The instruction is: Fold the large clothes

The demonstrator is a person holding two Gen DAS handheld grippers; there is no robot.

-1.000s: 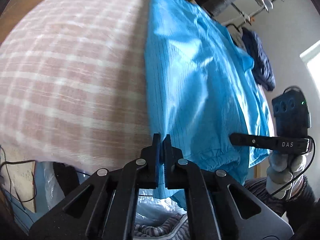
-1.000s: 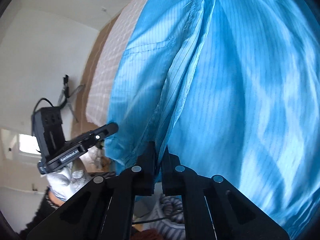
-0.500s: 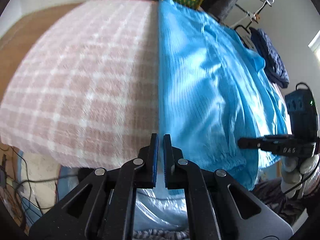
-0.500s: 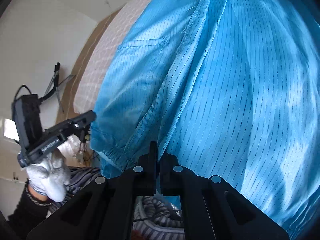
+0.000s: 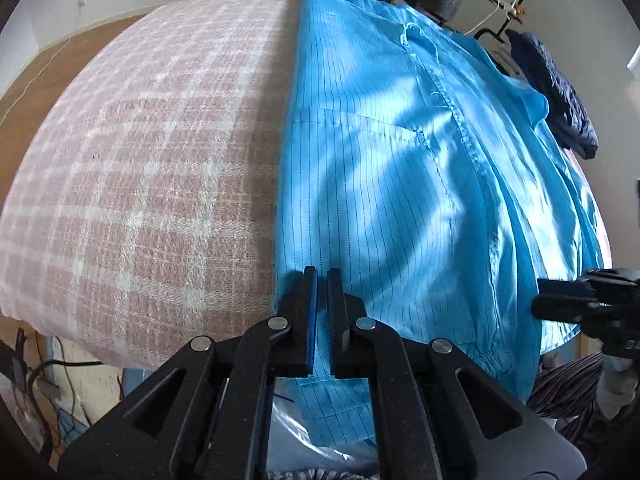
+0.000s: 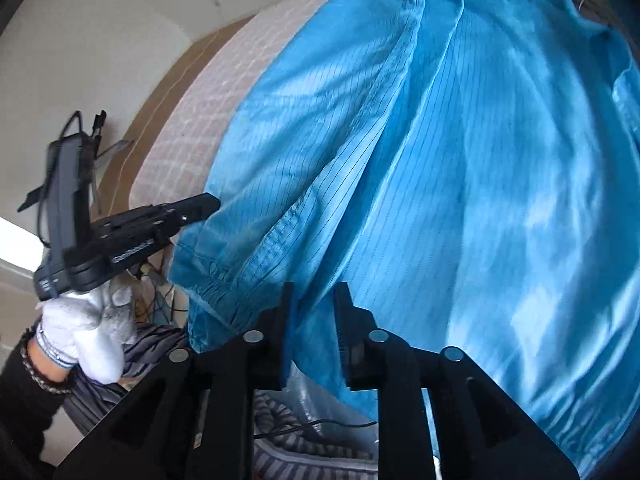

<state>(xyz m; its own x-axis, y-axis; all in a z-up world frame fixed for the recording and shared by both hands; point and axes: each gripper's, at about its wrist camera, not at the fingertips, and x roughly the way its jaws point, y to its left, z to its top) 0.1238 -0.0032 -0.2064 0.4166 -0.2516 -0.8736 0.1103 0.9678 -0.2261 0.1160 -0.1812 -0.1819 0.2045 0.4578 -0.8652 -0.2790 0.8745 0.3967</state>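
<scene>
Glossy pinstriped garment (image 5: pixel 400 200); rough woven blanket (image 5: pixel 140 180)

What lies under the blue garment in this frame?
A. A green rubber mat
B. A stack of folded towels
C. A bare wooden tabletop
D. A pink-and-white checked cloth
D: in the left wrist view the blue garment is spread on a pink-and-white checked cloth that extends bare beside it.

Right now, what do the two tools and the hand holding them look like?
Both tools are matte black with triangular cut-outs and round silver pins. The left tool and right tool have blue-padded finger faces. In the right wrist view, the left tool carries a black box with cables, and the left hand wears a white knit glove, a beaded bracelet and a dark sleeve.
</scene>
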